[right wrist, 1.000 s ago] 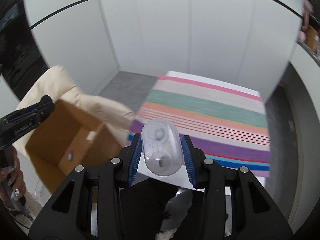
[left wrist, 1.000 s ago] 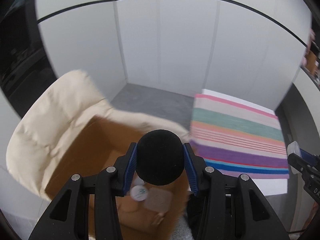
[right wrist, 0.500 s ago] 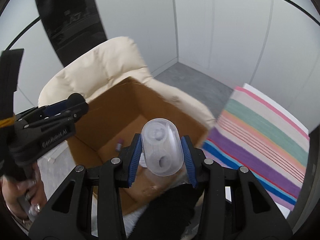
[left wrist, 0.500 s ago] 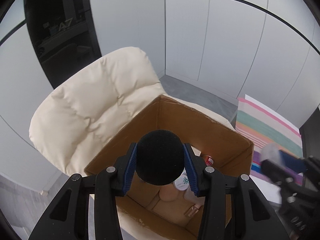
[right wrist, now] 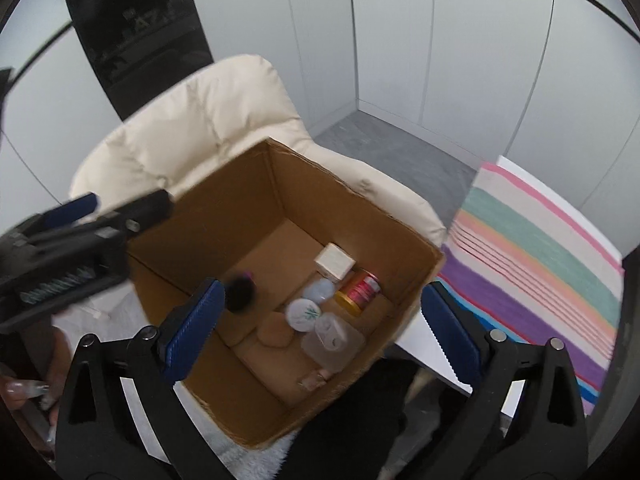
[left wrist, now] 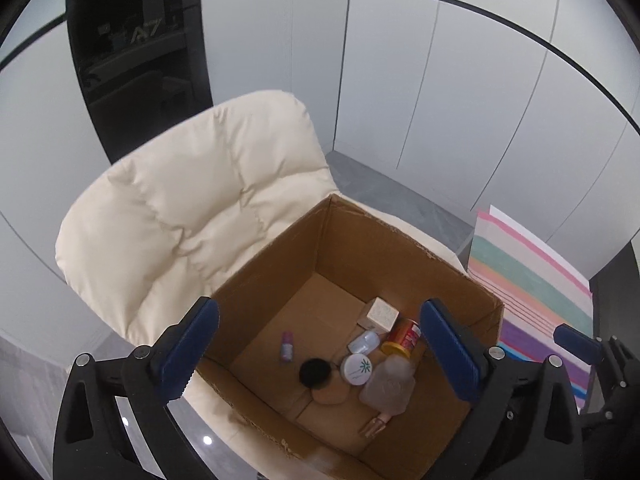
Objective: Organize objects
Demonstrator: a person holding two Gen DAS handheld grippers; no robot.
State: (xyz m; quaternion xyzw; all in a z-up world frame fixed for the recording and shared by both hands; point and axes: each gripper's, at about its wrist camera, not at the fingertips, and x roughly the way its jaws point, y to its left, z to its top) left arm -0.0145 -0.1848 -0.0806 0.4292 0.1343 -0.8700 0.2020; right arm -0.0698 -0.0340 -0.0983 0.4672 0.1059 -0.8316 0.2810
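Note:
An open cardboard box [left wrist: 280, 248] stands on a cream padded chair [left wrist: 192, 208]; it also shows in the right wrist view [right wrist: 224, 208]. Inside lie a black foam ball [left wrist: 315, 372], a clear plastic container [left wrist: 387, 384], a round white lid jar [left wrist: 357, 368], a red can [left wrist: 402, 336] and a small white carton [left wrist: 382, 313]. In the right wrist view the ball [right wrist: 240, 291] is blurred and the clear container [right wrist: 332, 338] lies near the box's near wall. My left gripper [left wrist: 318, 354] is open and empty above the box. My right gripper [right wrist: 320, 332] is open and empty above it too.
A table with a striped cloth [left wrist: 532, 292] stands right of the chair, also in the right wrist view [right wrist: 536, 264]. White wall panels and a grey floor strip [right wrist: 400, 148] lie behind. A dark shelf unit [left wrist: 136, 56] stands at the back left.
Both grippers opened over the box. The black ball left the left gripper and the clear container left the right gripper; both now lie inside the box.

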